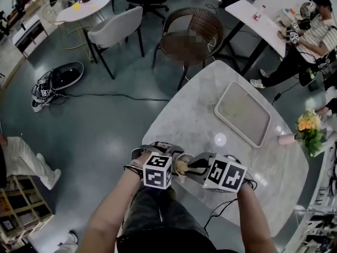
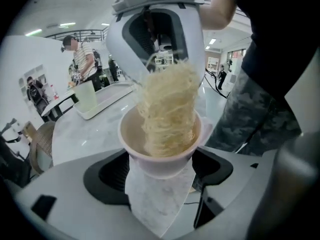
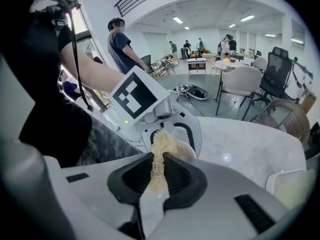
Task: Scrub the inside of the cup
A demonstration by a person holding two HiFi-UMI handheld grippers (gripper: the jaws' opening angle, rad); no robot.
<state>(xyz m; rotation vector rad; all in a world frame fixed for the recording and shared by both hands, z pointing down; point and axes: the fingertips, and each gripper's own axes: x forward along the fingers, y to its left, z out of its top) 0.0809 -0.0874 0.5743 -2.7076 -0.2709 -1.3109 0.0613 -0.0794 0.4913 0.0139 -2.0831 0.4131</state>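
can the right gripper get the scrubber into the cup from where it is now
Likely yes: the cup has its open mouth toward the right gripper, the scrubber it pinches sits partly inside, and the left gripper holds the cup with nothing between them.

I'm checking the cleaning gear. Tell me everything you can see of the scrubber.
The scrubber is a pale yellow wad of stringy, loofah-like fibres, squeezed into a column. One end sits inside the pale cup, touching the inner wall; the other end is pinched between the shut jaws of the right tool. The left tool grips the cup.
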